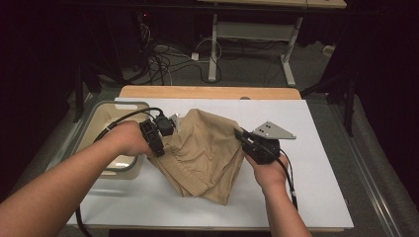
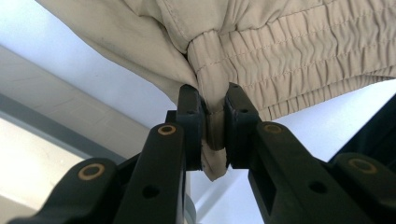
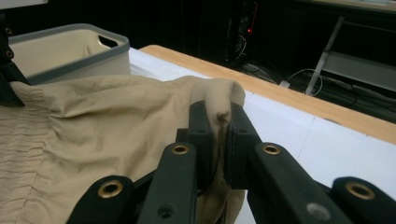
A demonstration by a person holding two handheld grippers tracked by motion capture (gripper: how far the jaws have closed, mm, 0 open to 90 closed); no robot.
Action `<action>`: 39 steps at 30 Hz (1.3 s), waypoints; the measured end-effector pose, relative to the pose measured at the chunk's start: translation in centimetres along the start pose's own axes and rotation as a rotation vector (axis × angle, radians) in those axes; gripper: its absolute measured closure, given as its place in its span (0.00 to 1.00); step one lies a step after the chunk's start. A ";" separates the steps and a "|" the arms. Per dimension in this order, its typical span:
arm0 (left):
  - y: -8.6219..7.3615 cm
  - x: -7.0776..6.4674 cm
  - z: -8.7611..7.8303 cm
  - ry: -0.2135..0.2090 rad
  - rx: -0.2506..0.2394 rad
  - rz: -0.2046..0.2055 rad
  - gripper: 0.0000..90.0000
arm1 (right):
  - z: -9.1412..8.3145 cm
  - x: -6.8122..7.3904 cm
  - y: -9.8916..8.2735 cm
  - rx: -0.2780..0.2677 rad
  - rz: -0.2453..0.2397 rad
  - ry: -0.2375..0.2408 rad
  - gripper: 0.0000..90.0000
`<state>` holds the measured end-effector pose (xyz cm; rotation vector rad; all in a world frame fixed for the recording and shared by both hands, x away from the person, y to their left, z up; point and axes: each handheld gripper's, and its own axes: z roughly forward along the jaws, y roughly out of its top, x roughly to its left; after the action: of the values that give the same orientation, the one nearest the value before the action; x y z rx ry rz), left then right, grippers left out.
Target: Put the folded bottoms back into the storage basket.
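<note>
So a pair of tan shorts (image 1: 200, 150) is being held up off the white desk (image 1: 326, 163) by both grippers, one at each side. The left gripper (image 1: 170, 129) is clamped onto the elastic waistband: in the left gripper view a bunched bit of the gathered band (image 2: 215, 112) is pinched tight between the fingers (image 2: 190, 122), with a little flap of cloth poking out below them. The right gripper (image 1: 242, 134) is closed on a fold of the plain fabric at the other side, and in the right gripper view the cloth (image 3: 219, 100) is seen humped over and squeezed between its fingers (image 3: 200, 126).

In the high view the shorts are spread between the two grippers near the middle of the desk, the upper part lifted, the lower end drooping toward the near edge and apparently resting on the white surface. A beige bin with a grey rim (image 1: 96, 109) is parked at the left of the desk, just beside the left hand (image 1: 129, 139). The right hand (image 1: 269, 170) is seen over the bare white area to the right of the shorts.
</note>
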<state>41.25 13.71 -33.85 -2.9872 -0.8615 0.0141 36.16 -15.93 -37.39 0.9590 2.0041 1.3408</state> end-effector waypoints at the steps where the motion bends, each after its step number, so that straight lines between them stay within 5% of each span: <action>1: 0.1 0.0 -0.3 0.002 0.001 0.001 0.86 | -0.1 -0.1 0.2 -0.001 -0.002 -0.003 0.94; 8: -0.3 0.1 -2.7 0.012 -0.007 -0.006 0.86 | -0.7 -0.4 1.8 -0.025 -0.009 -0.002 0.94; 18: -3.0 1.8 -5.0 0.039 -0.011 -0.083 0.86 | 0.9 0.9 5.2 -0.058 -0.055 0.028 0.94; 27: -7.1 3.3 -4.9 0.051 -0.026 -0.152 0.86 | 4.2 2.9 7.0 -0.066 -0.077 0.072 0.94; 39: -11.5 4.8 -4.4 0.057 -0.020 -0.227 0.86 | 7.9 5.2 7.2 -0.062 -0.080 0.128 0.94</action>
<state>39.24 25.88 -29.04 -2.8730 -1.1930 -0.0851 40.87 -5.64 -33.81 0.7745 2.0588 1.4438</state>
